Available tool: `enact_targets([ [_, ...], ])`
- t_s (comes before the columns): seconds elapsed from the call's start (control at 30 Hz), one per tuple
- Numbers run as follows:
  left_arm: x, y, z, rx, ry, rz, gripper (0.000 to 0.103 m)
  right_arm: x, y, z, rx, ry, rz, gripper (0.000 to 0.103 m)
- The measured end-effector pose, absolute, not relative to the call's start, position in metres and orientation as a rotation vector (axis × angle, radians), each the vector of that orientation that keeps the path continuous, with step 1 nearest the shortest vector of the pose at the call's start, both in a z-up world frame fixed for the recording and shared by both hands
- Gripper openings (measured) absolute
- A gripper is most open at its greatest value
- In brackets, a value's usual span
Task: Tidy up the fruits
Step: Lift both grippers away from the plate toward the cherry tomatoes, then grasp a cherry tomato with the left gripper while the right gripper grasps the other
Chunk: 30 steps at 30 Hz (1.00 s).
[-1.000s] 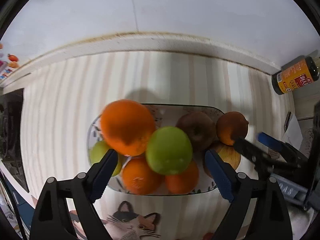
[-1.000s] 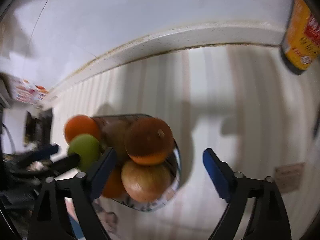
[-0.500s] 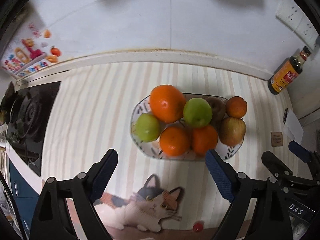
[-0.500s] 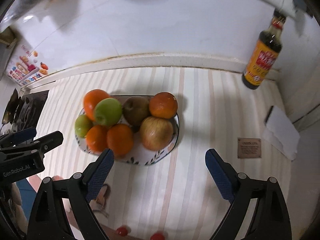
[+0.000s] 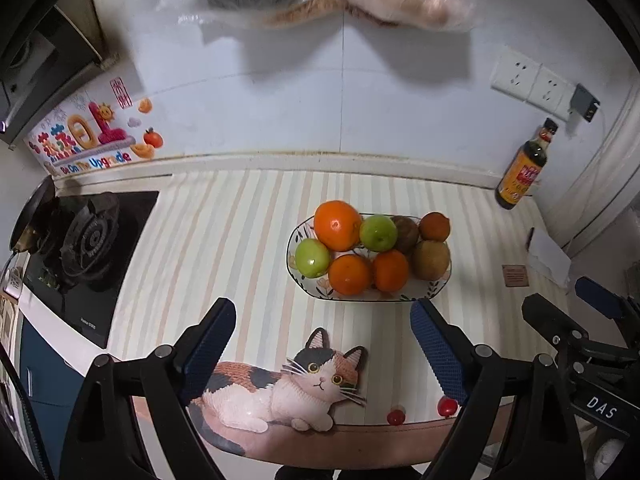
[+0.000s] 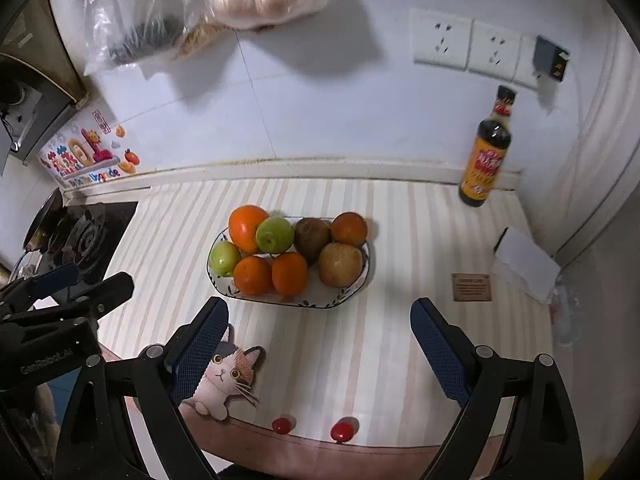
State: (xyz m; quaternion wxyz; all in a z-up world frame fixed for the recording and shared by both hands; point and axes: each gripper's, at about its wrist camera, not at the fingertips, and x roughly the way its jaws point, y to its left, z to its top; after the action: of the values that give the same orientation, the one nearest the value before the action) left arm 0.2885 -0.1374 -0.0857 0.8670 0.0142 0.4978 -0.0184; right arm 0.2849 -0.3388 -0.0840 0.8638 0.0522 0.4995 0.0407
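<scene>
A patterned white plate [image 5: 308, 286] [image 6: 352, 290] stands on the striped counter and holds several fruits: oranges [image 5: 337, 225] [image 6: 247, 228], two green apples [image 5: 377, 233] [image 6: 274, 234], a brownish apple [image 5: 431, 260] [image 6: 340, 264] and a dark fruit [image 6: 311, 237]. My left gripper [image 5: 323, 346] is open and empty, well back from the plate near the counter's front edge. My right gripper [image 6: 319, 342] is open and empty, also back from the plate. Each gripper shows in the other's view, the right one [image 5: 576, 320] and the left one [image 6: 68, 284].
A gas stove [image 5: 86, 236] sits at the left. A sauce bottle [image 6: 486, 160] stands at the back right by the wall. A white box [image 6: 524, 262] and a small brown card [image 6: 471, 287] lie at the right. A cat picture [image 5: 288, 384] and red dots mark the mat's front.
Both grippers have pulled back and up from right over the fruit plate, so the whole counter now shows. Both stayed open and empty.
</scene>
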Motion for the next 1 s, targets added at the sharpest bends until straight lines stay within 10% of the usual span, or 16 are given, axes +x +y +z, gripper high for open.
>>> enact_targets([
  [0.33, 0.273, -0.141, -0.089, 0.047, 1.051, -0.079, 0.089, 0.262, -0.343, -0.073, 0.189, 1.039, 0.113, 0.095],
  [0.53, 0.276, -0.156, -0.172, 0.112, 1.262, -0.119, 0.09, 0.254, -0.369, -0.165, 0.289, 1.271, 0.112, 0.093],
  [0.6, 0.274, -0.162, -0.203, 0.128, 1.338, -0.134, 0.09, 0.248, -0.376, -0.2, 0.3, 1.35, 0.104, 0.072],
  [1.0, 0.265, -0.198, -0.303, 0.117, 1.636, -0.232, 0.089, 0.223, -0.364, -0.322, 0.29, 1.554, 0.136, 0.033],
])
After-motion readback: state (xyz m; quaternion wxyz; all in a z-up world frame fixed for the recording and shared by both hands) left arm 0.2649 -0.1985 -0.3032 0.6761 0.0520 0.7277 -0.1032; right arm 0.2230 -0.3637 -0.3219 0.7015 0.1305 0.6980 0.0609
